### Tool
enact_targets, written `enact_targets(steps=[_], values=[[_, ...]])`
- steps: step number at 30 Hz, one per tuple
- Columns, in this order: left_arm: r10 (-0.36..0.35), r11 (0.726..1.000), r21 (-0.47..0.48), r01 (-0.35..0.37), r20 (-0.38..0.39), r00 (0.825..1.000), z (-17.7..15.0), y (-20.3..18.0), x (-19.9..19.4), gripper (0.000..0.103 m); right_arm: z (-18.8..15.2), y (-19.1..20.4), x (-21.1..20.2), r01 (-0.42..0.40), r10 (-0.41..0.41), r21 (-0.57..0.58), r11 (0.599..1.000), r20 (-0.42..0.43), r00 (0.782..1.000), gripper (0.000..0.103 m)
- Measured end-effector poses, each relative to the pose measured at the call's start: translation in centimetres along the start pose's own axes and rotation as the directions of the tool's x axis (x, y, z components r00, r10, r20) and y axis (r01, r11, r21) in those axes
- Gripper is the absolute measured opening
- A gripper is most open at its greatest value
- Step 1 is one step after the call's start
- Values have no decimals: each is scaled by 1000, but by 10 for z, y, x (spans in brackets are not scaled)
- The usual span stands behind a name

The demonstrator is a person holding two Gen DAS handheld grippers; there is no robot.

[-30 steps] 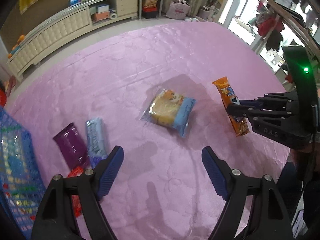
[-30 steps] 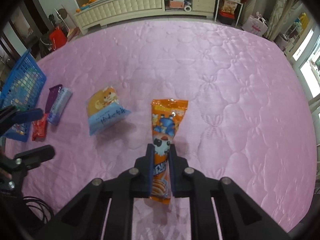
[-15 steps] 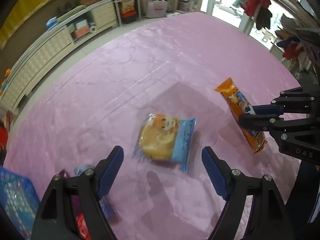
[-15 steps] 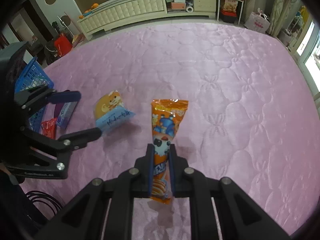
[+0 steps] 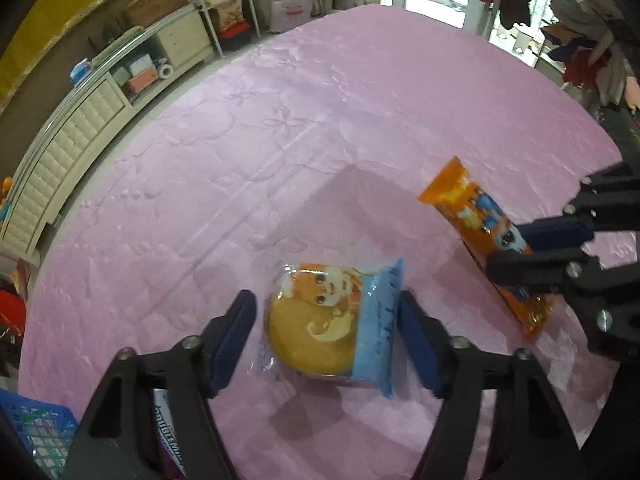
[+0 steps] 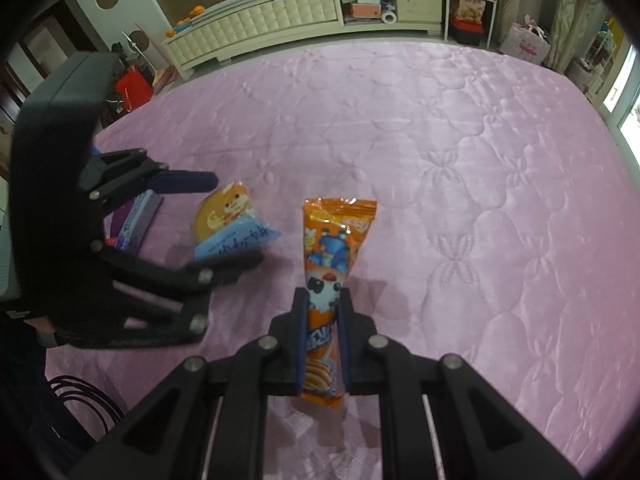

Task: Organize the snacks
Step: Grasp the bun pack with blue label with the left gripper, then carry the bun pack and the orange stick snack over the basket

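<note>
Pink quilted bedspread (image 6: 460,152); white cabinet (image 6: 264,20) along far wall.

bed cover: pink quilted spread (image 6: 460,152)
beyond it: long cream cabinet (image 6: 260,20), open shelves at its right end
right of cabinet: pink bag (image 6: 526,42), bright window
</note>
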State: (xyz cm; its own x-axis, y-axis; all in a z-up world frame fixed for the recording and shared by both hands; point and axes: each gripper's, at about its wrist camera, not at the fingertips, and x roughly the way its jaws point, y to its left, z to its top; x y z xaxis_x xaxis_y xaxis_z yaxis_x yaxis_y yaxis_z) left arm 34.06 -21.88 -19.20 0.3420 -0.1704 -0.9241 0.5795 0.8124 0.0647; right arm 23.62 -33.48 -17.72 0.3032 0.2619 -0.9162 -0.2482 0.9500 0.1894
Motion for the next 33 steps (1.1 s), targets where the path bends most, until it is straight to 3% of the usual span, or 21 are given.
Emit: enact_targets(steps=[4, 6, 9, 18, 33], values=[[-4, 1000, -20, 3, -7, 1000, 0, 3, -2, 54, -1, 4, 0, 54, -53, -41, 998, 13, 998, 17], [-12, 999, -47, 12, -4, 1000, 0, 3, -7, 53, -2, 3, -1, 32, -32, -25, 999, 11, 999, 17], [31, 996, -82, -27, 52, 998, -4, 1, -25, 53, -3, 6, -7, 36, -35, -20, 999, 23, 999, 17], [51, 994, -102, -37, 136, 989, -18, -9, -77, 53, -4, 29, -48, 57, -52, -60, 997, 79, 995, 17], [164, 967, -235, -96, 292, 942, -74, 11, -190, 52, -8, 109, -124, 111, -70, -188, 976, 213, 975, 17]])
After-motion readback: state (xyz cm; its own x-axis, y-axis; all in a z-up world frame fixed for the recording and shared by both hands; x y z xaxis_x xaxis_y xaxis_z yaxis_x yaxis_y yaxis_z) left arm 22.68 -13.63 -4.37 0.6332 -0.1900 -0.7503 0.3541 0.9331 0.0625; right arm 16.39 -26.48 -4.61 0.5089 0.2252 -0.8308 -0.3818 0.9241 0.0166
